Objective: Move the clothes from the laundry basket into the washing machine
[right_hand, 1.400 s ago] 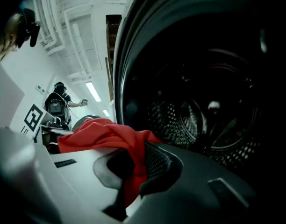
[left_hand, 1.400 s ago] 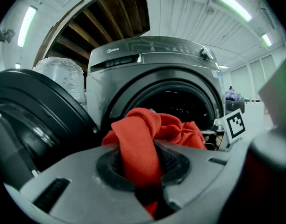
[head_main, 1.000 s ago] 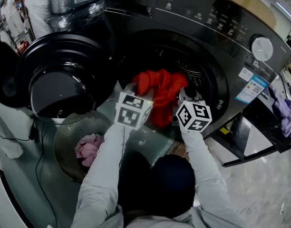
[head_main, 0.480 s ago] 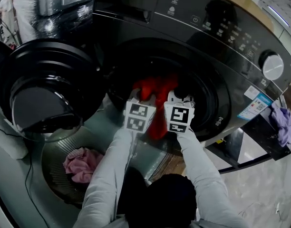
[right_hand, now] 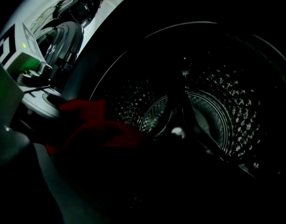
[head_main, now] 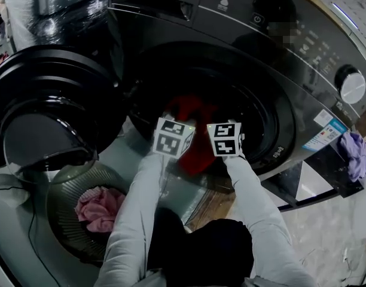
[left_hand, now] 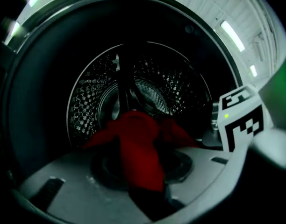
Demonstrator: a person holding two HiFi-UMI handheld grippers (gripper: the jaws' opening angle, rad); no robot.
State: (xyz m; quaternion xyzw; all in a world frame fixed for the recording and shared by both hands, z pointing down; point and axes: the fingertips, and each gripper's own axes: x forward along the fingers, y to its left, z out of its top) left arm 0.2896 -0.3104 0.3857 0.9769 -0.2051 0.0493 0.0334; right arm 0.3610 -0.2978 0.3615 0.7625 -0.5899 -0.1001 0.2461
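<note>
- The left gripper (head_main: 170,119), just left of centre in the head view, has narrow jaws that have just been easing apart a little. They are nipped on a bunched red fabric garment (left_hand: 139,146).
- The right gripper (head_main: 226,123) is just beside it to the right, with its jaws close together. Its own view is too dark to show anything between them, and the red cloth appears only at the left of that frame.
- The garment sits in the mouth of the black front-loading washing machine (head_main: 273,52). Its upper part is inside the opening, and a lower fold hangs over the lip between the two marker cubes.
- Beyond the cloth, the perforated steel drum (left_hand: 150,85) fills the middle of both gripper views.
- The machine's round glass door (head_main: 48,109) stands swung open at the left of the head view. A white dial (head_main: 353,87) sits at the upper right.
- A grey round ribbed laundry basket (head_main: 62,226) stands at the lower left below the door, with a pink cloth (head_main: 99,208) in it.
- A purple cloth (head_main: 355,154) lies at the right edge, well apart.
</note>
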